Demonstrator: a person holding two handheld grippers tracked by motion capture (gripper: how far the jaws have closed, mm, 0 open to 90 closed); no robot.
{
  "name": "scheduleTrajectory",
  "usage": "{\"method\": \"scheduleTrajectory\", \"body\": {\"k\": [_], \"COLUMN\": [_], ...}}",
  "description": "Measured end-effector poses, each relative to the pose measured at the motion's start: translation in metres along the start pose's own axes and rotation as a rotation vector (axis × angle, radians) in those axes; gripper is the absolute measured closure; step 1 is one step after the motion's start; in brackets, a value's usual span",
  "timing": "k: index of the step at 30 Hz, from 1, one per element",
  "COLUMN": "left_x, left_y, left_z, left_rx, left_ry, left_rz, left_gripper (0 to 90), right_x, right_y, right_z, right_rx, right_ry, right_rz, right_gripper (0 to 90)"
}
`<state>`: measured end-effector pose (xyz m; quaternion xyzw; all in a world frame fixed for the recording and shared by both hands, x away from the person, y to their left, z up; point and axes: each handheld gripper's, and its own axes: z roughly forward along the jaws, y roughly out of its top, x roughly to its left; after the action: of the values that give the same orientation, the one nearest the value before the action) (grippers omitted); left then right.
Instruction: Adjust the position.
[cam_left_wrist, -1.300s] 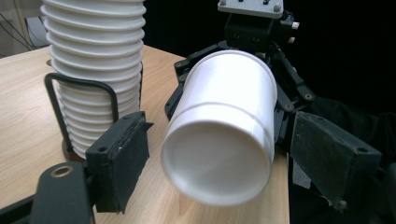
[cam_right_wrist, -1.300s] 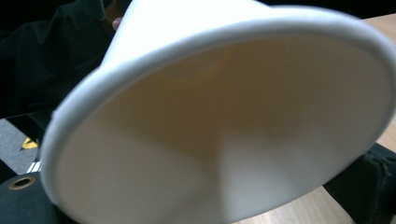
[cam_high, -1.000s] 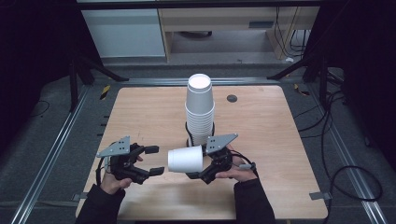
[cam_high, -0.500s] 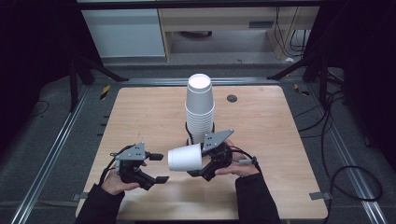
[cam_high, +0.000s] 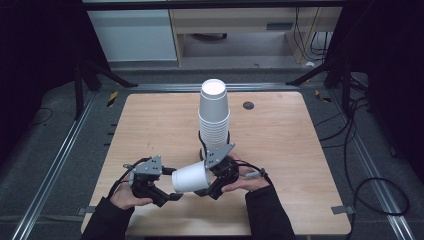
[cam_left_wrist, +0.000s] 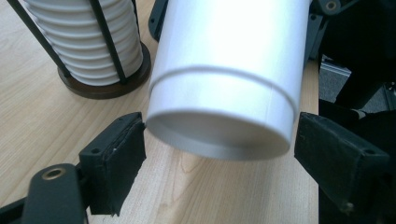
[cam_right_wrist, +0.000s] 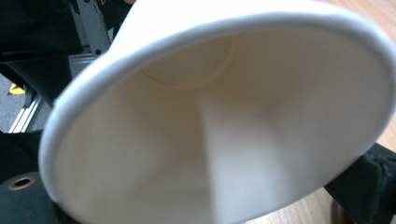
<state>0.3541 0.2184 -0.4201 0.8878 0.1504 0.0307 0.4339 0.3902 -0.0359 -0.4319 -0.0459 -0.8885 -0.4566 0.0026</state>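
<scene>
A white paper cup lies sideways above the table's front, with my right gripper shut on its rim end. In the right gripper view the cup's open mouth faces the camera, and one black pad shows at the lower right. My left gripper is open, its jaws on either side of the cup's closed base. The left pad nearly touches the base; the right pad stands a little apart.
A tall stack of white cups stands in a black wire holder with a round dark base at the table's middle, just behind both grippers. A small dark disc lies on the wooden tabletop at the back right.
My left gripper has moved right toward the cup, and its open jaws now flank the cup's base. The right gripper and cup have barely shifted.
</scene>
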Motion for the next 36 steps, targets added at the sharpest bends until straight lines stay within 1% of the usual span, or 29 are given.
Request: {"method": "scheduleTrajectory", "body": {"k": [6, 10, 13, 17, 22, 26, 28, 29, 31, 32, 36], "left_x": [-0.001, -0.001, -0.001, -0.001, -0.002, -0.003, -0.003, -0.002, -0.002, -0.001, 0.002], "left_y": [0.0, 0.0, -0.001, -0.001, -0.001, -0.001, -0.001, -0.001, -0.001, -0.001, -0.003], "left_z": [0.003, 0.005, 0.006, 0.007, 0.007, 0.008, 0.007, 0.006, 0.004, 0.003, -0.002], "left_rx": [0.028, 0.048, 0.058, 0.068, 0.077, 0.089, 0.081, 0.075, 0.063, 0.061, 0.037], "left_ry": [-0.003, -0.001, -0.001, 0.001, 0.012, 0.018, 0.018, 0.018, 0.022, 0.025, 0.035], "left_rz": [0.005, 0.008, 0.012, 0.009, 0.028, 0.037, 0.037, 0.034, 0.031, 0.033, 0.016], "left_gripper": [16.4, 17.1, 19.2, 20.1, 21.4, 22.1, 22.4, 22.7, 22.8, 22.9, 23.1], "right_x": [0.002, 0.003, 0.003, 0.003, 0.003, 0.002, 0.002, 0.002, 0.002, 0.002, 0.0], "right_y": [0.004, 0.007, 0.009, 0.009, 0.009, 0.008, 0.008, 0.007, 0.007, 0.007, 0.006], "right_z": [0.012, 0.018, 0.021, 0.023, 0.023, 0.024, 0.024, 0.023, 0.022, 0.02, 0.011], "right_rx": [0.039, 0.061, 0.061, 0.065, 0.064, 0.073, 0.067, 0.056, 0.051, 0.049, 0.025], "right_ry": [0.016, 0.017, 0.024, 0.02, 0.021, 0.022, 0.016, 0.011, 0.007, 0.005, -0.006], "right_rz": [-0.014, -0.024, -0.03, -0.035, -0.033, -0.022, -0.026, -0.009, -0.01, -0.007, 0.004], "right_gripper": [8.1, 8.0, 8.0, 8.0, 7.8, 6.6, 6.3, 6.1, 6.0, 6.0, 5.8]}}
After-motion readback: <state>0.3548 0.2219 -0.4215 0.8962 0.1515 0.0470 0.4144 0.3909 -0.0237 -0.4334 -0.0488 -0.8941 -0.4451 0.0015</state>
